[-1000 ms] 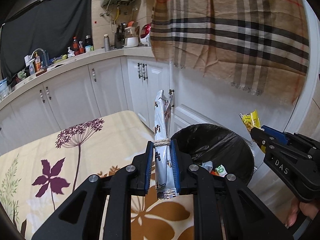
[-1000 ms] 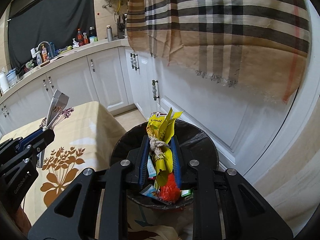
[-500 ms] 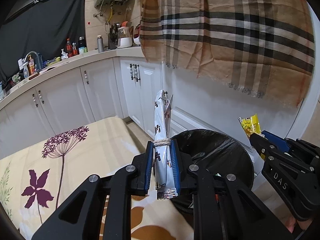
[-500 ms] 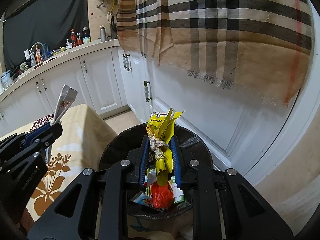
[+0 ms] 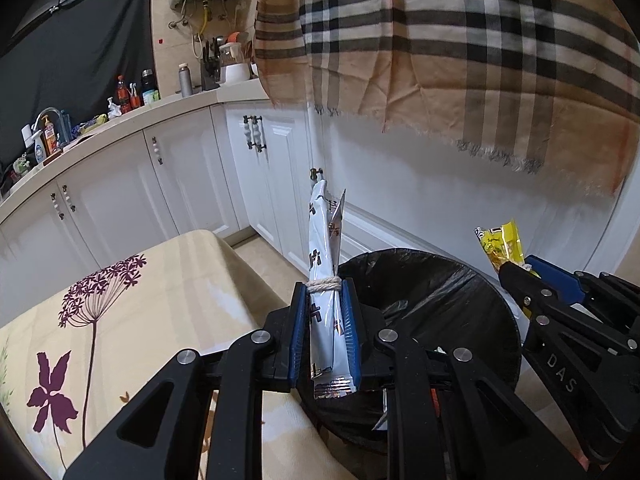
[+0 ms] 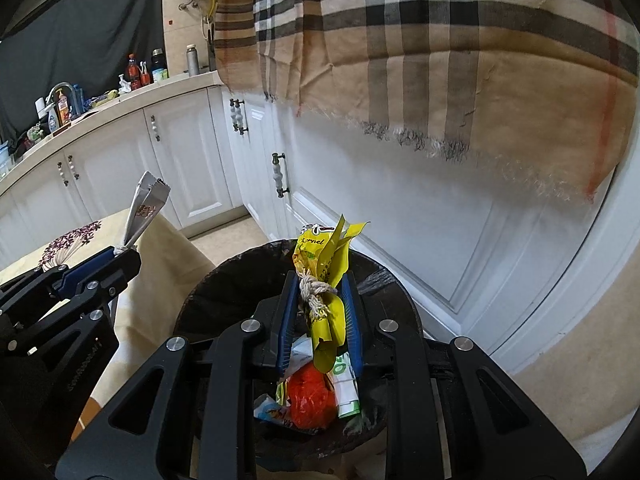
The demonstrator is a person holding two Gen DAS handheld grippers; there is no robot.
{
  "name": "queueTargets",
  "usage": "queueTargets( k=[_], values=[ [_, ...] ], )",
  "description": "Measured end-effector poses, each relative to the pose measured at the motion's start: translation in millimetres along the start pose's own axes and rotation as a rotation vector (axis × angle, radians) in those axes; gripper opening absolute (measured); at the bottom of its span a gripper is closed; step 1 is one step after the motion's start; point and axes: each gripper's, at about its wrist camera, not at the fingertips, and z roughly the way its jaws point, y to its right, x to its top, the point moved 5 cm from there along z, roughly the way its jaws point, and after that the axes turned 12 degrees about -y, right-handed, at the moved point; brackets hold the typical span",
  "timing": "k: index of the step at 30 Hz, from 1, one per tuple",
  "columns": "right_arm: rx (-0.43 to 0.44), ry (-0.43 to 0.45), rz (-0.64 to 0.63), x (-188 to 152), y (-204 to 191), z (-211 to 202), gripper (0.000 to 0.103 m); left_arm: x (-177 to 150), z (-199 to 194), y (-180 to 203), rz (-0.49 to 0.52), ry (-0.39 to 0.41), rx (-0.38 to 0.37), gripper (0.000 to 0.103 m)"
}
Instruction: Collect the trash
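My left gripper [image 5: 325,292] is shut on a long white wrapper [image 5: 323,264] tied with string, held upright at the near-left rim of the black-lined trash bin [image 5: 432,280]. Over the bin's opening [image 6: 224,292], my right gripper [image 6: 319,280] is shut on a yellow wrapper [image 6: 326,264] knotted with string. Inside the bin lie a red crumpled bag [image 6: 310,396], a green-and-white packet [image 6: 346,380] and other scraps. Each gripper shows in the other's view: the right gripper [image 5: 505,269] with its yellow wrapper [image 5: 500,242], the left gripper [image 6: 127,255] with its white wrapper [image 6: 144,208].
A table with a flower-print cloth [image 5: 120,300] lies left of the bin. White cabinets [image 5: 192,176] and a cluttered counter [image 5: 120,112] run behind. A plaid scarf [image 5: 460,52] hangs over the white door panel [image 6: 420,232] just beyond the bin.
Both grippers have moved forward and a little down toward the bin. The right one now hangs over the opening; the left one has come from over the table to the rim. Grips unchanged.
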Motion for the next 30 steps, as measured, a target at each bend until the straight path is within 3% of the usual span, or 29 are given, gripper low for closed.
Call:
queueTargets(
  k=[9, 12, 18, 26, 30],
  values=[
    [-0.020, -0.014, 0.015, 4, 6, 21, 0.023, 5, 20, 8, 0.023, -0.049, -0.005, 0.022],
    [-0.030, -0.020, 0.025, 3, 8, 27, 0.031, 6, 21, 6, 0.015, -0.053, -0.003, 0.037],
    [-0.038, -0.020, 0.023, 1, 8, 27, 0.033, 7, 19, 4, -0.003, -0.045, -0.005, 0.046],
    [-0.064, 0.003, 0.027, -2, 6, 13, 0.061, 4, 9, -3, -0.015, -0.028, 0.008, 0.055],
    [-0.068, 0.019, 0.027, -2, 2, 3, 0.068, -1, -3, -12, -0.032, -0.011, 0.014, 0.060]
  ],
)
